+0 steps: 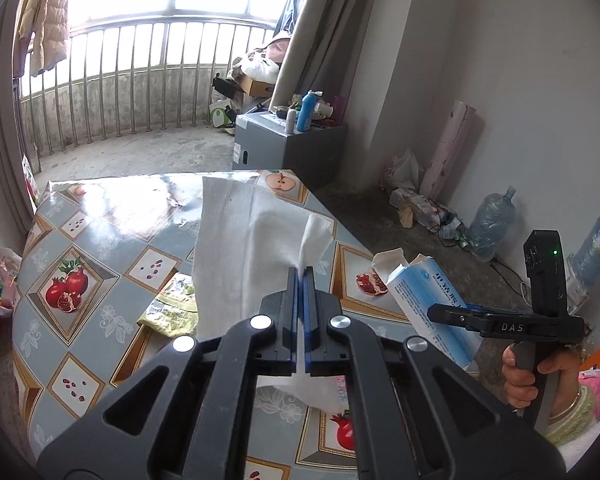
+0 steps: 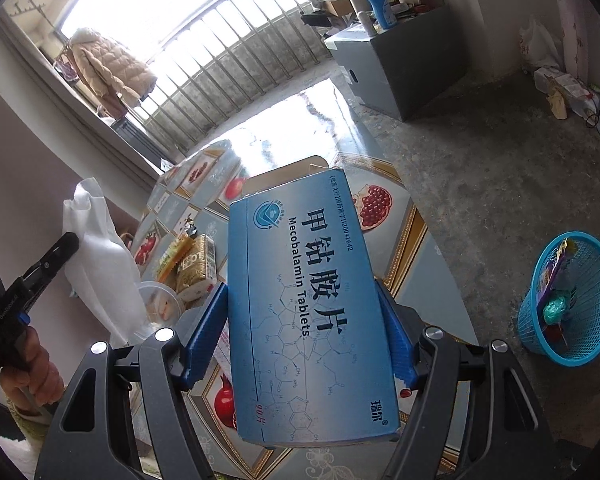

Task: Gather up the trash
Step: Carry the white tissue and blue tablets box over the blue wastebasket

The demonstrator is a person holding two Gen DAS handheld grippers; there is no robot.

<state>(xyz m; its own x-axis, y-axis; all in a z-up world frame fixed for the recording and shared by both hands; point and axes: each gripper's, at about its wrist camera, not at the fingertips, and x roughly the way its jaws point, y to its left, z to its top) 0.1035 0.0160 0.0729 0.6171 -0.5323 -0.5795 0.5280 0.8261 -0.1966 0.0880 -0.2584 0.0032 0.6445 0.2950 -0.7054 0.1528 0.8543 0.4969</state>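
Above the fruit-print table (image 1: 100, 240), the left gripper (image 1: 302, 276) pinches a white tissue (image 1: 252, 240) and the right gripper (image 2: 304, 320) clamps a blue tablet box (image 2: 304, 300); both should stay shut until squarely over the blue basket (image 2: 572, 320), far right on the floor.

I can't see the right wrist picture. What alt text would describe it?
The right gripper clamps a blue Mecobalamin Tablets box above a fruit-patterned table. On the concrete floor to the right stands a blue basket that already holds wrappers. At left, the left gripper pinches a white tissue, with snack packets on the table behind.
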